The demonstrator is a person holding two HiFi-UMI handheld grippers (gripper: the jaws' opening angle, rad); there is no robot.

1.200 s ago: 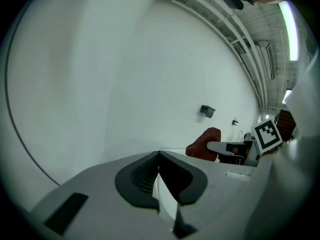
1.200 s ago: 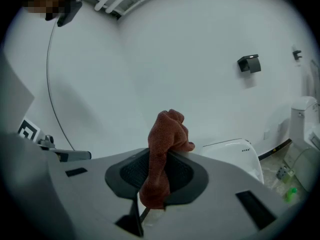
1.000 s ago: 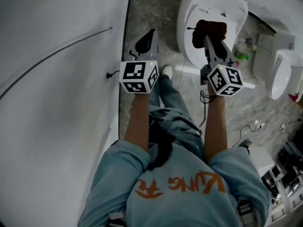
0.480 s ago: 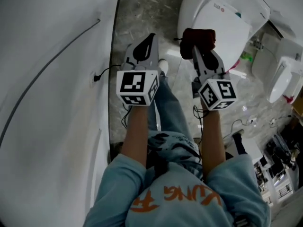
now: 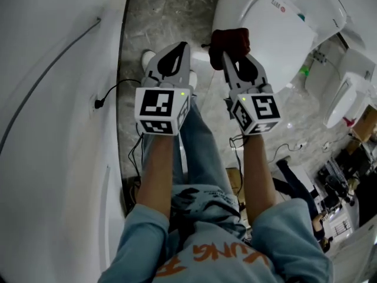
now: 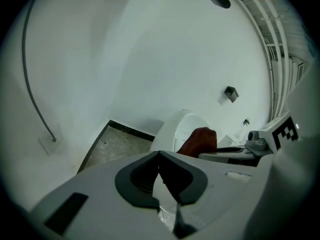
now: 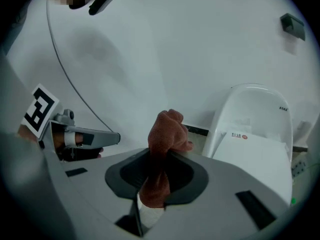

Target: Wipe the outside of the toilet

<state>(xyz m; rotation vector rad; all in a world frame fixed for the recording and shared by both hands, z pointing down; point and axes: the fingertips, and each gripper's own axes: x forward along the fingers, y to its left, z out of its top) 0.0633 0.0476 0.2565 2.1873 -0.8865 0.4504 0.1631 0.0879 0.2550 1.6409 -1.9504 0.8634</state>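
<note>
The white toilet (image 5: 288, 22) stands at the upper right of the head view, lid down. My right gripper (image 5: 227, 50) is shut on a dark red cloth (image 5: 230, 39), which bunches above the fingertips just off the toilet's front left edge. In the right gripper view the cloth (image 7: 167, 134) rises out of the shut jaws, with the toilet (image 7: 255, 134) beyond to the right. My left gripper (image 5: 181, 46) hangs beside it over the floor, shut with nothing in it. The left gripper view shows the cloth (image 6: 200, 140) in front of the toilet (image 6: 175, 126).
A white wall (image 5: 53, 99) with a cable and a socket (image 5: 97, 104) runs along the left. A second white fixture (image 5: 341, 99) stands at the right, with cables and clutter (image 5: 341, 181) on the marbled floor (image 5: 159, 10). The person's legs and shoe (image 5: 148, 58) are below the grippers.
The cloth was over the toilet lid a second ago; it now sits off the toilet's front left edge. Both grippers have drawn back and closer together, and the view has swung.
</note>
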